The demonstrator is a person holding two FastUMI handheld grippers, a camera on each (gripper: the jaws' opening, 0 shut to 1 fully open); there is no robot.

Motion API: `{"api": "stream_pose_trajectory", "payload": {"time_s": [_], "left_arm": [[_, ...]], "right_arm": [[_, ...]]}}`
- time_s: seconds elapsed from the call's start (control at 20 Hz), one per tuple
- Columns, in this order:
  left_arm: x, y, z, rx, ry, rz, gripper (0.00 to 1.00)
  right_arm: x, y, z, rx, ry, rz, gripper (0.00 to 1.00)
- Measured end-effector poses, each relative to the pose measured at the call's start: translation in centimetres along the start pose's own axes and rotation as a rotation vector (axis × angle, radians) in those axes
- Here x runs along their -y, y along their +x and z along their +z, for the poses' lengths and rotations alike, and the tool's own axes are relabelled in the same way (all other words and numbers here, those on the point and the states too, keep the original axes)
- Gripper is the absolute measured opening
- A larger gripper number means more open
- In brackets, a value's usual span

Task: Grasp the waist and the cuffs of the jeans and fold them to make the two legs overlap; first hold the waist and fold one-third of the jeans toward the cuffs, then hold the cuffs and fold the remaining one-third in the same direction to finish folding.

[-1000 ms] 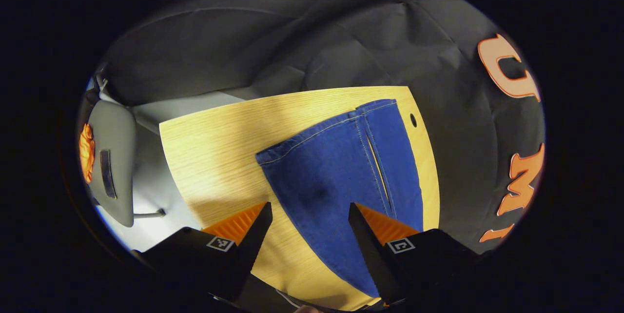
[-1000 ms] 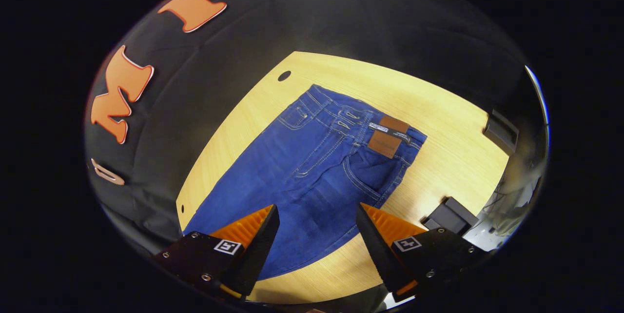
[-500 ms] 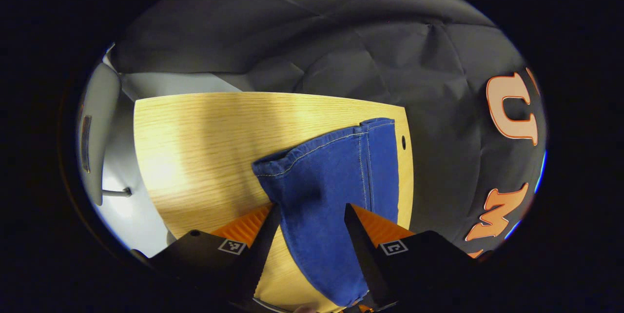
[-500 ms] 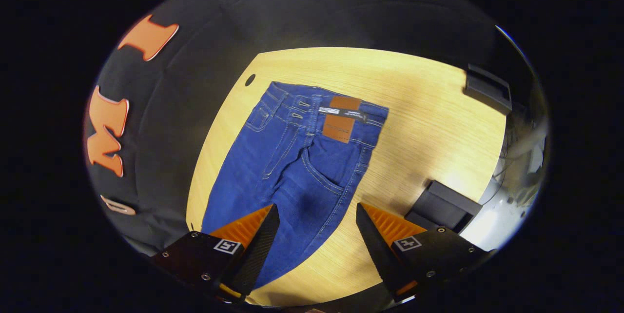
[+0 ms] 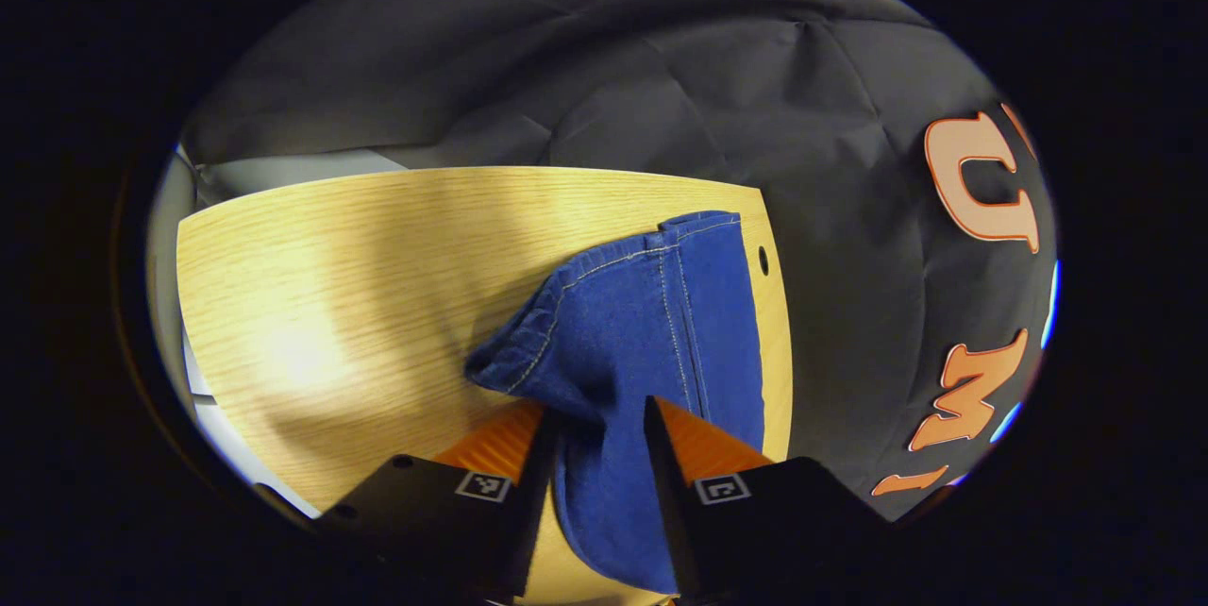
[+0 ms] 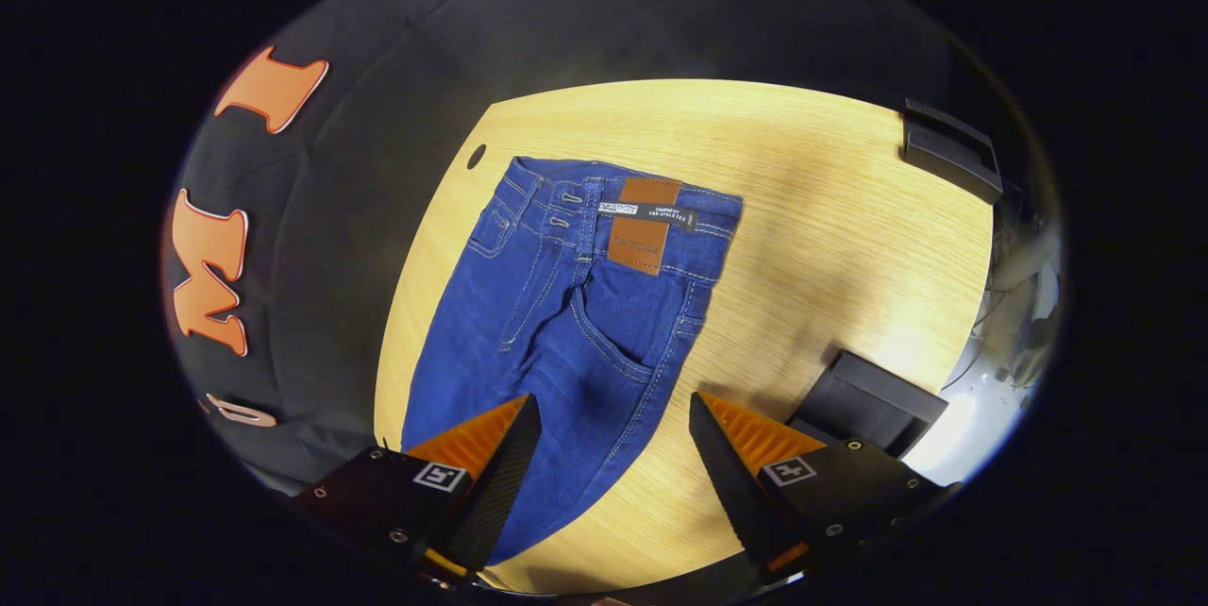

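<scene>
Blue jeans (image 6: 566, 304) lie on the wooden table (image 6: 830, 238), waist with a brown patch (image 6: 642, 224) at the far end in the right gripper view. My right gripper (image 6: 609, 450) hovers open above the thigh area, nothing between its fingers. In the left gripper view the leg end of the jeans (image 5: 642, 323) is bunched and lifted, its hemmed cuff (image 5: 604, 271) curling up. My left gripper (image 5: 596, 441) is shut on that leg fabric, both fingers pressing the cloth.
The table (image 5: 359, 285) has a small round hole (image 5: 763, 260) near its far edge beside the jeans. Two dark blocks (image 6: 868, 403) (image 6: 948, 158) sit along the table's right side in the right gripper view. Black cloth wall stands behind.
My left gripper closed onto the jeans leg and the cuff end rose and bunched. The right gripper swung round toward the waist, staying open.
</scene>
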State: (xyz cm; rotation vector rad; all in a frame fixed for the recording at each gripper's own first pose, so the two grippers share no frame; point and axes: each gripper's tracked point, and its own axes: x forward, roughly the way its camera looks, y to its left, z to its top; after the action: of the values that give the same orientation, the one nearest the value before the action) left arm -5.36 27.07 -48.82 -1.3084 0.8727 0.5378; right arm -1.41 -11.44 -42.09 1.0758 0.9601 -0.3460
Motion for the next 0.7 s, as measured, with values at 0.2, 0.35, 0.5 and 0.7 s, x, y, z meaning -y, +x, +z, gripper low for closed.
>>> {"api": "stream_pose_trajectory", "payload": {"time_s": [0.2,0.35,0.5,0.7], "left_arm": [[-0.4,-0.2,0.5,0.006,0.003,0.016,0.12],[0.0,-0.4,0.2,0.021,0.064,0.012,0.04],[0.7,-0.9,0.3,0.030,0.084,-0.003,0.04],[2.1,-2.1,1.1,0.060,0.110,-0.024,0.04]], "right_arm": [[1.3,-0.3,2.2,0.039,0.075,0.012,0.98],[1.2,1.3,3.5,0.053,0.113,0.027,0.98],[0.6,2.9,5.8,0.102,0.161,0.050,0.96],[1.0,4.2,5.0,0.062,0.174,0.030,0.67]]}}
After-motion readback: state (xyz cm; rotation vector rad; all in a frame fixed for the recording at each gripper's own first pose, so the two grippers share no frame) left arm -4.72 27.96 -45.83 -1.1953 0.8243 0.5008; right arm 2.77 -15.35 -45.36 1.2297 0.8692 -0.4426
